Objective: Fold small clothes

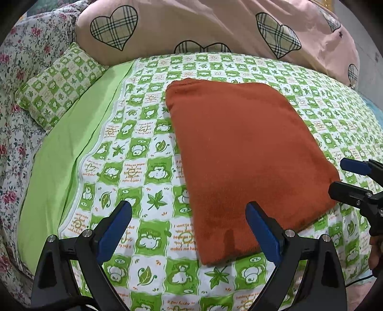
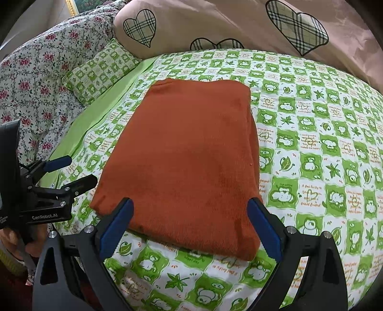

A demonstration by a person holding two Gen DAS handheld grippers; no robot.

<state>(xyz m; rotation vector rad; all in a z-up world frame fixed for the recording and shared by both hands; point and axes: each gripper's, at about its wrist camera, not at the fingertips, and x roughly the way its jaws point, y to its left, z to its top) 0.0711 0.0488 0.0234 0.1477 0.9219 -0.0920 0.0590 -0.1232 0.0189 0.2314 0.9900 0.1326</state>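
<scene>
A folded rust-orange knit garment (image 2: 186,158) lies flat on the green-checked bedsheet (image 2: 311,148), while the left gripper (image 1: 189,229) and right gripper (image 2: 189,227) hover near its front edge, both spread wide and empty.

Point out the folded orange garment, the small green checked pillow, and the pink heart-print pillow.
folded orange garment (image 2: 189,162), right wrist view, centre of its top surface.
small green checked pillow (image 1: 59,83), left wrist view, middle of its face.
pink heart-print pillow (image 1: 203,26), left wrist view, plain pink area.

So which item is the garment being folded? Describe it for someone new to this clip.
Start at the bed's green-and-white checked sheet. In front of the big pink pillow with plaid hearts lies the folded rust-orange garment, a flat rectangle. It is the only plain, unpatterned orange thing there.
</scene>
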